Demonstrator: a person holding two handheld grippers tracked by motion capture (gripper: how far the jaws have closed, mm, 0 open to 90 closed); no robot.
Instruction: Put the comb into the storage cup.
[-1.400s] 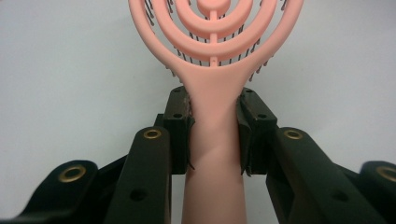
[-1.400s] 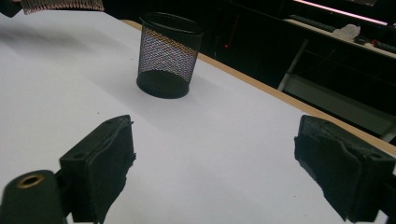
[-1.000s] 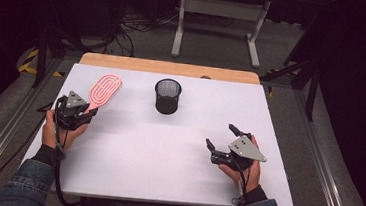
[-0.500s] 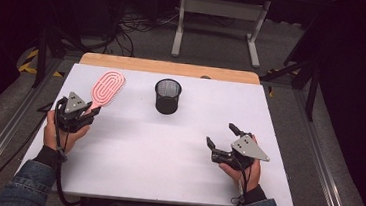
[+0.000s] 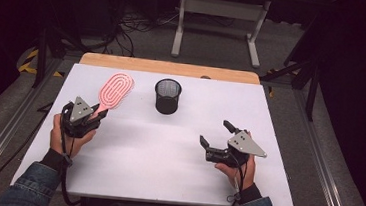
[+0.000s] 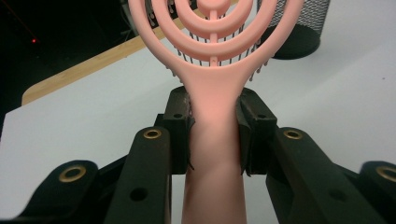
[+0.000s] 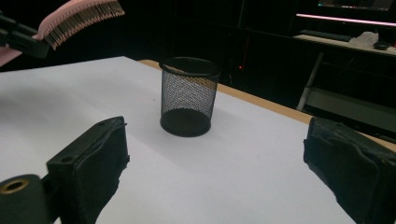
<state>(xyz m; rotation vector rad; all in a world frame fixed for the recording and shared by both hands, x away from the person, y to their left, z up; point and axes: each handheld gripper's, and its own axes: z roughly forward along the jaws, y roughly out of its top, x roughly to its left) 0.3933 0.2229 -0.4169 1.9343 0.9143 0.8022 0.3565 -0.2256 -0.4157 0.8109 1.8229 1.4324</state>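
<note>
- The left gripper (image 5: 94,117), at the left side of the white table (image 5: 176,157) in the high view, grips a pink plastic hairbrush with an oval, ringed head (image 5: 114,91) by its handle.
- In the left gripper view the two black pads (image 6: 180,130) press on either side of the pink handle just below the head, with the brush (image 6: 215,88) running straight out ahead of the gripper.
- In the right gripper view the brush head (image 7: 79,16) hangs clear above the tabletop with its bristles turned downward.
- The brush head points toward the far left part of the table, near a black wire-mesh cylindrical cup (image 5: 167,96) that stands upright and apart from it at the far middle.
- The right gripper (image 5: 216,134) rests low over the near right part of the table, well apart from the cup and the brush.
- Its jaws stand wide with nothing between them and have just been opening further; in the right gripper view the mesh cup (image 7: 189,95) sits beyond the gap between the two black pads (image 7: 100,158).
</note>
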